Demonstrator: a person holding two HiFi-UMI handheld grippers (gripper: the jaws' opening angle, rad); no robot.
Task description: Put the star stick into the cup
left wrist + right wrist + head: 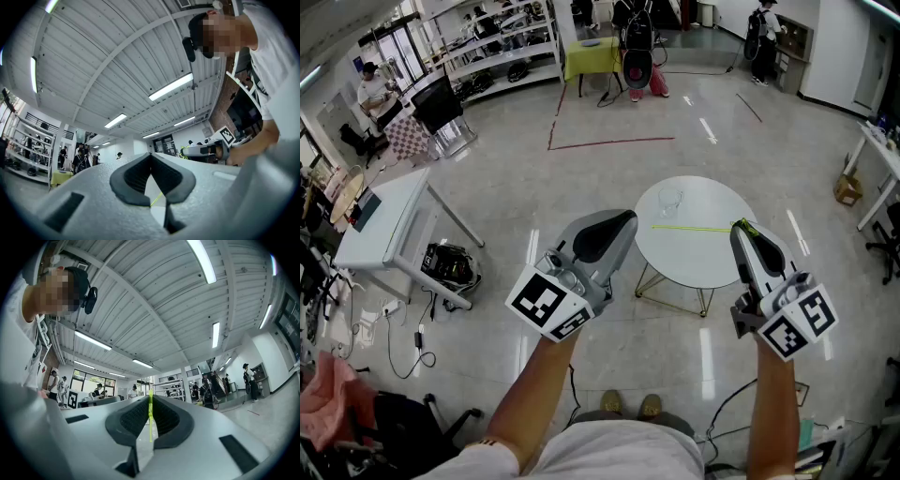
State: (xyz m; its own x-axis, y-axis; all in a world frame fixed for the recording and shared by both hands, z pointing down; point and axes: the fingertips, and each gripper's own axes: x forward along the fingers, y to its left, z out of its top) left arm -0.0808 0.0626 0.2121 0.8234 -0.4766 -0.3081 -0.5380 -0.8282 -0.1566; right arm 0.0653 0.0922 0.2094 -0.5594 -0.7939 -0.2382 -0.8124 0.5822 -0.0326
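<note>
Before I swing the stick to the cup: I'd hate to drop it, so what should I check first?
1. Grip of right gripper on star stick: ok, shut on it.
2. Upright cup on table: ok.
3. Stick end over cup: not ok, it runs level on the cup's near side.
4. Idle left gripper shut, empty, clear of the cup: ok.
5. Which end bears the star: cannot tell.

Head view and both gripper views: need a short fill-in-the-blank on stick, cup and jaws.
1. The right gripper has its jaws shut on the star ____.
2. The clear cup stands upright on the round white ____.
3. The left gripper has its jaws shut with ____ between them.
Missing words: stick; table; nothing.
</note>
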